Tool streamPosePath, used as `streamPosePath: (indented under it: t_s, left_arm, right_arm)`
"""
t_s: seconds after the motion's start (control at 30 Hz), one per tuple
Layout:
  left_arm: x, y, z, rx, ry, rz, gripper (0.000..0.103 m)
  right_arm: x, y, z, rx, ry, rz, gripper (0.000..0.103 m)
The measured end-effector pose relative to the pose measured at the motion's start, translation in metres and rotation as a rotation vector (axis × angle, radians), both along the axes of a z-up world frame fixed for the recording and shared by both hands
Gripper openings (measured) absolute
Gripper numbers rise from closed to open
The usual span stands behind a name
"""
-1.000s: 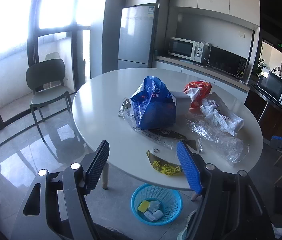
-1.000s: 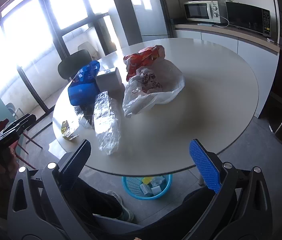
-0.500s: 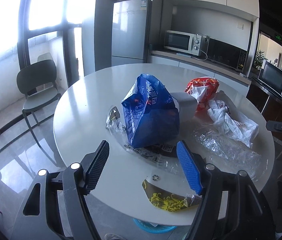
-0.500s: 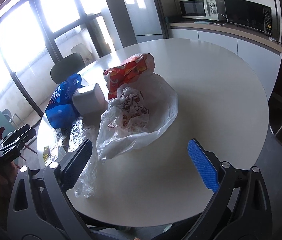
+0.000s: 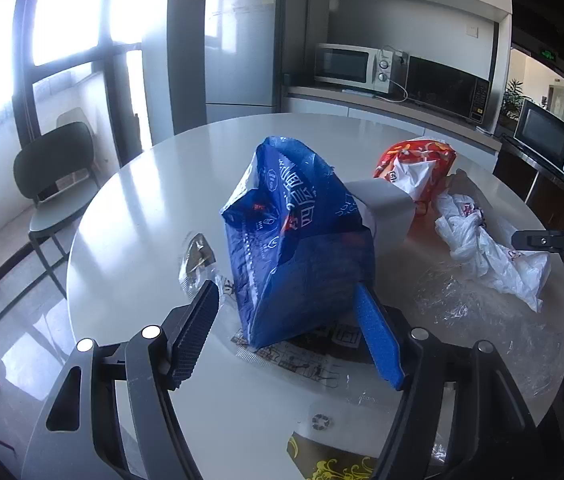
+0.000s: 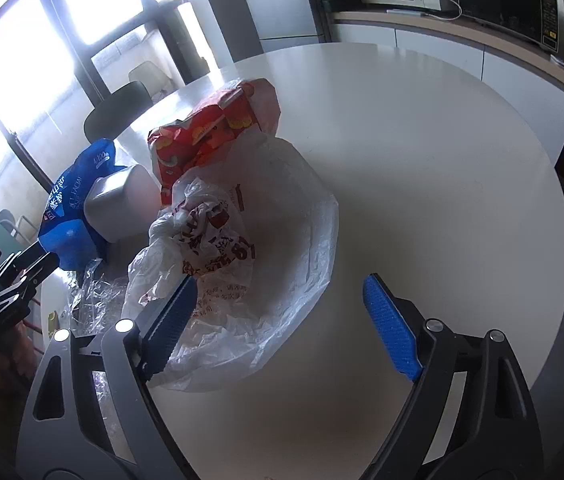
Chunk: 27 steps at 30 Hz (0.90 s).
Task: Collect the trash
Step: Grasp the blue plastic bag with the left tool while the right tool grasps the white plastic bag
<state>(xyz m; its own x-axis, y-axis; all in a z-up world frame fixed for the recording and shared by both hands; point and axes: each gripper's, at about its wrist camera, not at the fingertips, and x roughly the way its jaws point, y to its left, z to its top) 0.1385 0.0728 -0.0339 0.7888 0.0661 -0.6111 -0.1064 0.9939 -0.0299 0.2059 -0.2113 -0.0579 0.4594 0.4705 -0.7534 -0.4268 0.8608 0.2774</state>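
Observation:
On the round white table (image 5: 142, 208) a blue bag (image 5: 297, 248) stands upright. My left gripper (image 5: 285, 340) is open, and the bag's lower end sits between its fingers; I cannot tell if the pads touch it. Behind it lie a grey tub (image 5: 381, 208) and an orange-red snack bag (image 5: 417, 168). In the right wrist view a crumpled white plastic bag (image 6: 266, 248) with red print lies on the table (image 6: 421, 160). My right gripper (image 6: 282, 324) hangs over the bag's near edge, its jaws closing but still wide, with the left pad (image 6: 170, 316) over the plastic.
Clear film (image 5: 465, 308) and a yellow-black wrapper (image 5: 329, 464) lie near the table's front edge. A dark chair (image 5: 54, 172) stands at the left by the windows. A fridge (image 5: 242, 48) and a counter with microwaves (image 5: 349, 66) line the back wall.
Both grippers have come in closer and lower over the table. The blue bag now fills the left view and the white bag the right. The right jaws have narrowed a little.

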Motion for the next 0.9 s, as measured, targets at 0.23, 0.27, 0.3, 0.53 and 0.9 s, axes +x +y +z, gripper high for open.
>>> streamPosePath:
  t_s: [0.23, 0.27, 0.3, 0.53, 0.9]
  left_arm:
    - [0.019, -0.005, -0.003, 0.024, 0.009, -0.054, 0.050]
    - [0.023, -0.006, -0.005, 0.033, 0.015, -0.060, 0.045]
    - [0.025, -0.007, -0.006, 0.048, 0.025, -0.063, 0.032]
    - [0.012, -0.020, 0.012, 0.116, -0.082, -0.049, 0.003]
    - [-0.024, -0.026, 0.055, 0.100, -0.225, 0.002, 0.003]
  right_arm:
    - [0.008, 0.010, -0.007, -0.020, 0.032, 0.018, 0.044]
    - [0.007, 0.012, -0.008, -0.028, 0.034, 0.020, 0.037]
    - [0.007, 0.013, -0.008, -0.028, 0.034, 0.029, 0.033]
    - [-0.005, 0.014, 0.005, -0.028, -0.035, 0.044, 0.002]
    - [-0.043, 0.001, 0.055, 0.000, -0.228, 0.005, 0.001]
